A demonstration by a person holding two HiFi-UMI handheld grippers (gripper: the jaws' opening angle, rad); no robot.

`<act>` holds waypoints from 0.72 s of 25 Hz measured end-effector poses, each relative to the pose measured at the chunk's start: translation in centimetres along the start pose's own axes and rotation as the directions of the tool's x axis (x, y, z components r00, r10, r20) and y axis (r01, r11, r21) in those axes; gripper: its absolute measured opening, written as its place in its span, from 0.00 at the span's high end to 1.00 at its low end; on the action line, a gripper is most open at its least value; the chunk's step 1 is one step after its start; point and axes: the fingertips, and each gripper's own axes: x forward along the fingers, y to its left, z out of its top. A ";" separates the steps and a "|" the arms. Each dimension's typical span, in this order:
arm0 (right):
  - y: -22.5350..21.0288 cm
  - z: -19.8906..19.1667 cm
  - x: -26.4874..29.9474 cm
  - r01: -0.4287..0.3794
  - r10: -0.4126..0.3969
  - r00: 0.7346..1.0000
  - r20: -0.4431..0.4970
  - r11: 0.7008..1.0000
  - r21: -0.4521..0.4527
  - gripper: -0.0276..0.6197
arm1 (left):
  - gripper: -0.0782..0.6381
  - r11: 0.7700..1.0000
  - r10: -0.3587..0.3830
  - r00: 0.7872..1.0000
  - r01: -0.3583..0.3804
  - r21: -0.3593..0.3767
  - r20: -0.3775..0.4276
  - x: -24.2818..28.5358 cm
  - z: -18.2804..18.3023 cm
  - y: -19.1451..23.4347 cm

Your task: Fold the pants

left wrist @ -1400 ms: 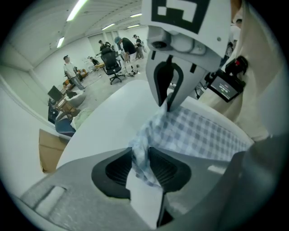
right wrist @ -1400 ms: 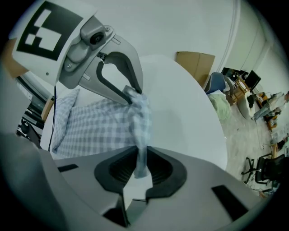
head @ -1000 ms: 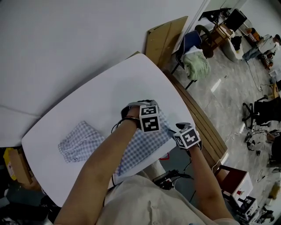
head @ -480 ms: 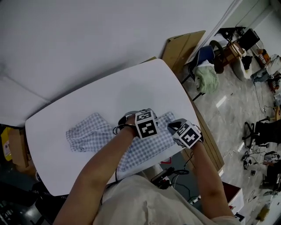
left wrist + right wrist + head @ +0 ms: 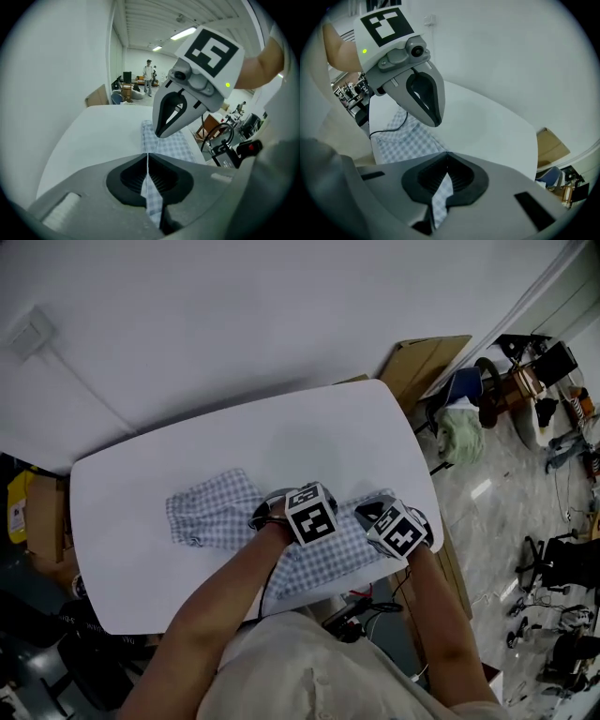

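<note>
left gripper (image 5: 147, 155) and right gripper (image 5: 447, 154) are pale grey with black-and-white marker cubes (image 5: 311, 514) and dark ribbed fingers (image 5: 131, 176).

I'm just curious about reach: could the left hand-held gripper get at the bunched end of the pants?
Probably yes: nothing lies between, but the left hand-held gripper is shut on the pants and must let go first.

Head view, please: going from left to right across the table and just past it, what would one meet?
Bare table → bunched end of the checked pants → left tool → right tool, each shut on the pants' cloth → green cloth beyond the table.
</note>
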 end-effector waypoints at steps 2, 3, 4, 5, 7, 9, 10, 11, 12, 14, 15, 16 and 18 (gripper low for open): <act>0.7 1.8 0.1 -0.016 0.016 1.000 0.008 0.999 -0.050 0.93 | 0.88 0.996 0.021 1.000 -0.019 -0.092 0.022 -1.3 -0.8 0.3; 1.0 2.5 0.1 -0.023 0.024 1.000 0.010 0.997 -0.071 0.93 | 0.88 0.990 0.032 0.999 -0.027 -0.139 0.034 -1.9 -1.1 0.4; 1.3 3.2 0.2 -0.031 0.032 0.999 0.010 0.996 -0.087 0.93 | 0.88 0.983 0.046 0.998 -0.038 -0.181 0.042 -2.6 -1.4 0.5; 1.7 3.9 0.2 -0.041 0.042 0.999 0.012 0.994 -0.101 0.93 | 0.88 0.975 0.065 0.997 -0.053 -0.216 0.048 -3.2 -1.8 0.5; 2.4 5.5 0.2 -0.058 0.062 0.998 0.022 0.989 -0.133 0.93 | 0.88 0.955 0.112 0.993 -0.093 -0.280 0.050 -4.3 -2.6 0.6; 3.2 7.4 0.3 -0.069 0.076 0.997 0.030 0.982 -0.176 0.93 | 0.88 0.930 0.155 0.987 -0.130 -0.344 0.045 -5.3 -3.9 0.8; 3.7 8.3 0.5 -0.074 0.081 0.996 0.032 0.978 -0.195 0.93 | 0.88 0.917 0.171 0.984 -0.143 -0.372 0.043 -5.9 -4.6 0.8; 4.2 9.1 0.6 -0.078 0.087 0.996 0.034 0.975 -0.210 0.93 | 0.88 0.906 0.183 0.982 -0.152 -0.395 0.042 -6.5 -5.3 0.9; 4.6 9.8 0.8 -0.083 0.093 0.995 0.035 0.972 -0.221 0.93 | 0.88 0.896 0.194 0.980 -0.160 -0.414 0.041 -7.1 -5.9 0.9; 5.3 11.0 1.1 -0.091 0.103 0.994 0.036 0.965 -0.247 0.93 | 0.88 0.878 0.216 0.976 -0.177 -0.445 0.037 -8.4 -7.1 1.2; 5.5 11.6 1.2 -0.095 0.108 0.994 0.034 0.960 -0.263 0.93 | 0.88 0.868 0.228 0.973 -0.187 -0.460 0.035 -9.1 -7.6 1.3; 5.7 12.2 1.3 -0.100 0.114 0.993 0.032 0.954 -0.283 0.93 | 0.88 0.858 0.239 0.970 -0.194 -0.476 0.035 -9.8 -8.1 1.4; 6.1 13.4 1.5 -0.110 0.126 0.992 0.028 0.939 -0.326 0.93 | 0.88 0.832 0.261 0.965 -0.203 -0.517 0.040 -11.0 -9.2 1.5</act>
